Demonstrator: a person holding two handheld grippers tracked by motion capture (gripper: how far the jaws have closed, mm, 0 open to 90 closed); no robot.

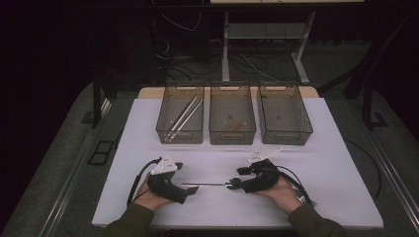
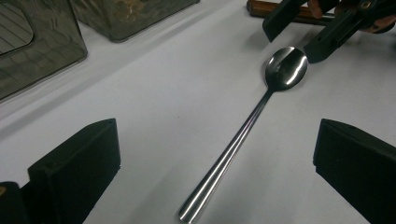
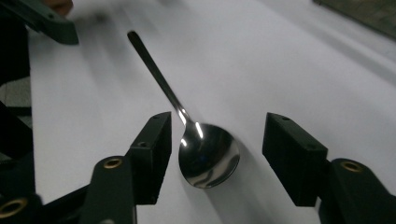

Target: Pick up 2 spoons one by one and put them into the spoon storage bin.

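A polished steel spoon [image 1: 207, 185] with a slim, round handle and a smooth oval bowl is seen lying flat on the matte white desk [image 1: 336, 197], near its front edge and about midway along it. The left gripper [image 2: 217, 163] is held wide open, its blocky black jaws either side of the handle's end, with nothing gripped. The right gripper [image 3: 217, 149] is half open, the bowl lying between its jaws and untouched by the pads. Three smoky translucent bins [image 1: 232, 136] are lined along the desk's far edge.
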